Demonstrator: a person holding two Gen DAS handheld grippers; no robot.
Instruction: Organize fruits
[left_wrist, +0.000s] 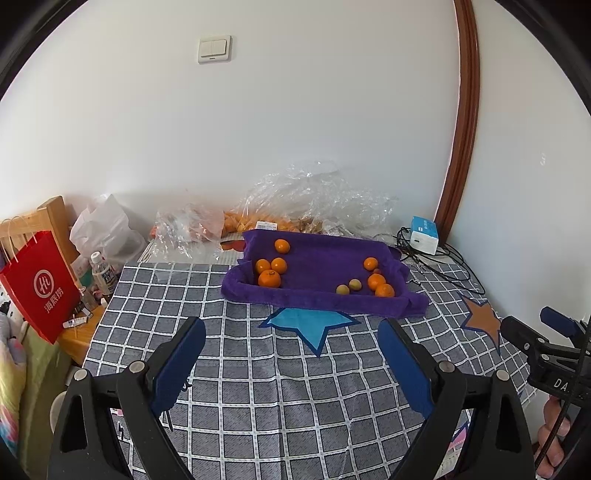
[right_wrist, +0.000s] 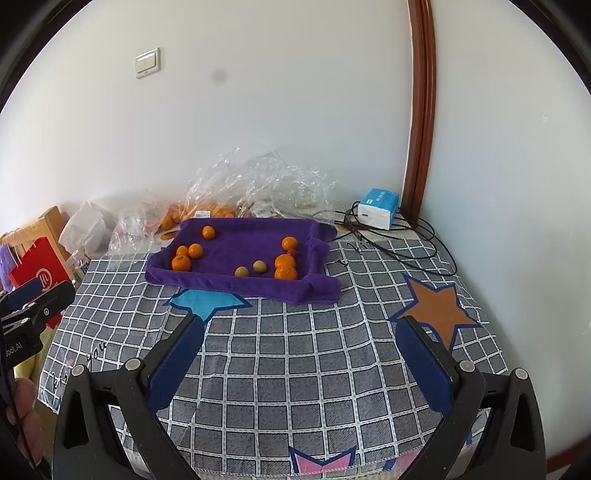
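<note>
White walls back a checkered tabletop (left_wrist: 258, 369) where a purple towel (left_wrist: 317, 266) holds 7 oranges (left_wrist: 269, 278) and 2 paler fruits (left_wrist: 355, 284) — perhaps plums. Left claw (left_wrist: 291, 339) and right claw (right_wrist: 301, 338) gape wide, empty.

Plush, matt purple towel (left_wrist: 325, 291) cradles glossy-skinned oranges (left_wrist: 269, 278). The checked tablecloth (left_wrist: 277, 387) looks like woven, matt cotton. Crinkly clear plastic bags (left_wrist: 317, 199) glint behind; the red paper bag (left_wrist: 38, 286) is smooth, and the door frame (left_wrist: 461, 122) is polished wood.
</note>
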